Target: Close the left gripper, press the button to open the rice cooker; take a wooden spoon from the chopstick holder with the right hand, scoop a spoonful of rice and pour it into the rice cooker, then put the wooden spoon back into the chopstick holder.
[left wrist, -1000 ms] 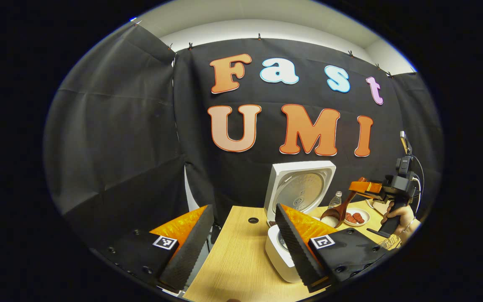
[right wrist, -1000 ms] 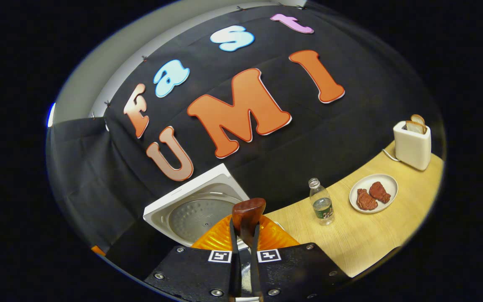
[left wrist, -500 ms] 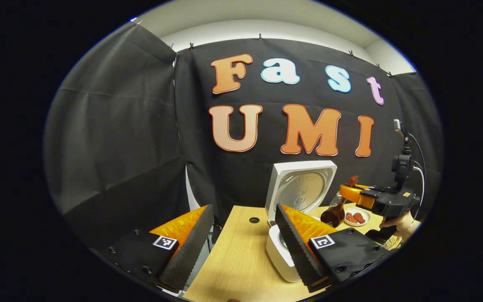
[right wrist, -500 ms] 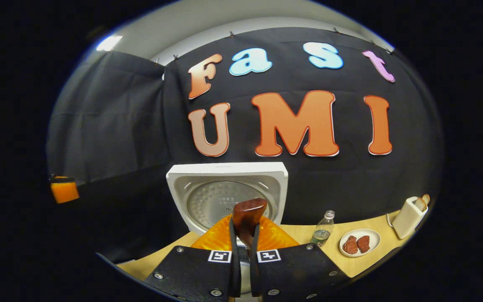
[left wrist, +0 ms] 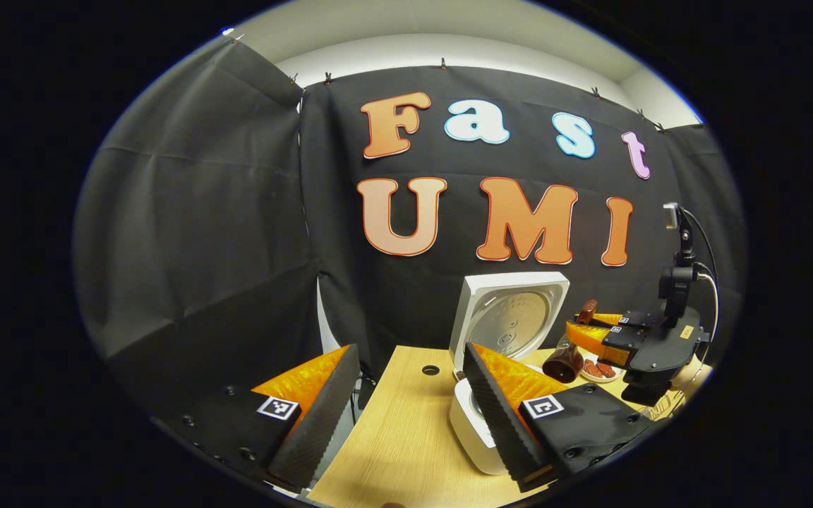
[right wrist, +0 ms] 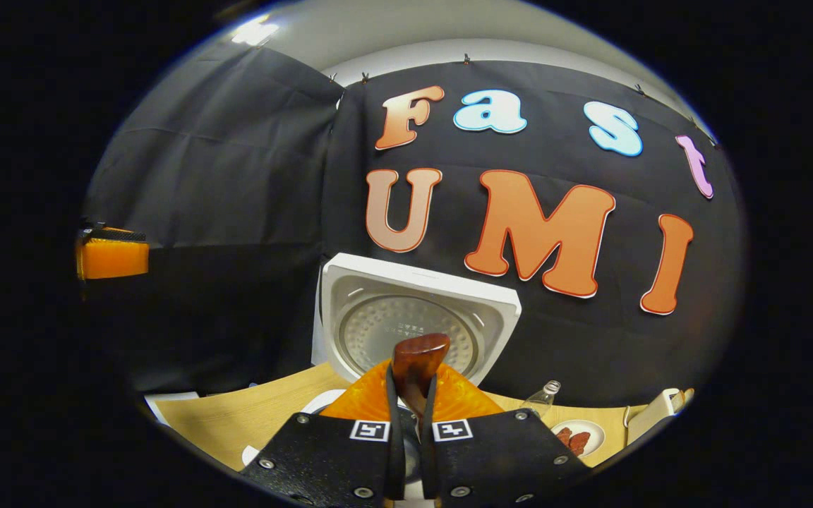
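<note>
The white rice cooker (left wrist: 473,430) stands on the wooden table with its lid (left wrist: 509,321) raised upright. My left gripper (left wrist: 406,395) is open and holds nothing, its right finger just in front of the cooker body. To the right, my right gripper (left wrist: 590,324) is shut on the dark wooden spoon (left wrist: 563,365). The spoon's bowl hangs turned down beside the cooker's opening. In the right gripper view, the spoon's handle end (right wrist: 417,356) sticks up between the shut fingers of my right gripper (right wrist: 410,384), with the open lid (right wrist: 413,324) straight ahead.
A plate of red meat (left wrist: 597,370) lies behind the spoon. A water bottle (right wrist: 540,401), the plate (right wrist: 576,439) and a white toaster (right wrist: 657,416) stand to the right on the table (right wrist: 237,423). An orange finger of the left gripper (right wrist: 110,257) shows at far left.
The right gripper has rolled the spoon over: rice lay in its bowl a second ago, and now the bowl faces down. The right view has swung left toward the cooker. The left gripper stays still.
</note>
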The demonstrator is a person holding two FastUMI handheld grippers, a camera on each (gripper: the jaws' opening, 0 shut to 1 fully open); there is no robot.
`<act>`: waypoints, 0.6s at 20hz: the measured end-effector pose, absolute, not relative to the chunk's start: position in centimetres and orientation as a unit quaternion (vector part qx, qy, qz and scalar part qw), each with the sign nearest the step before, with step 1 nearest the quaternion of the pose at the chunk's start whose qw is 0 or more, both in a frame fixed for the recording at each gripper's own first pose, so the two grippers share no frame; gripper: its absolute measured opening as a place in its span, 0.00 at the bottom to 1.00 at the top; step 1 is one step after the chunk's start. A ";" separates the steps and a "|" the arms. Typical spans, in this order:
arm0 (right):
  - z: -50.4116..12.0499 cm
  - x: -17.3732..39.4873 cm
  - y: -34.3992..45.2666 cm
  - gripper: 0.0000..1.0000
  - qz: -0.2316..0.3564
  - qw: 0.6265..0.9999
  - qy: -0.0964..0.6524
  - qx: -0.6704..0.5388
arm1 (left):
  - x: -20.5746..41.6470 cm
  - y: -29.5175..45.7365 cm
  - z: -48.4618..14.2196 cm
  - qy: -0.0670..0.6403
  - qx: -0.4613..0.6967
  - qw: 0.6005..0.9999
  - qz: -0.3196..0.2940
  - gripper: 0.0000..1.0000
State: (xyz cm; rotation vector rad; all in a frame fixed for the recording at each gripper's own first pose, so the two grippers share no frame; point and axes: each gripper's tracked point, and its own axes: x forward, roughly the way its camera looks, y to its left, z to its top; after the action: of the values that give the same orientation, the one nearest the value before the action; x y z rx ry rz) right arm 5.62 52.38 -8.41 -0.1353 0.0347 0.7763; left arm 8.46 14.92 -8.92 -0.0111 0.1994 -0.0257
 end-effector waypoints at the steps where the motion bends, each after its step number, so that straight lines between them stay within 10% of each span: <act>1: -8.1 5.6 51.9 0.08 0.378 0.924 0.021 -0.051 | 8.4 14.8 -8.8 0.098 -0.007 0.995 -0.013 1.00; 12: -3.8 5.7 38.4 0.08 0.307 0.952 0.017 0.012 | 7.1 12.4 -6.4 0.075 -0.010 0.997 -0.025 0.96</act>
State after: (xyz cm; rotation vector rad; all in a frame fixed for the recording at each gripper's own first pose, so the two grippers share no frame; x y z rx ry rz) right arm 5.71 38.36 -3.78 0.0247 0.0349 0.6236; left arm 7.13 12.38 -6.36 -0.0199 0.1501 -0.0496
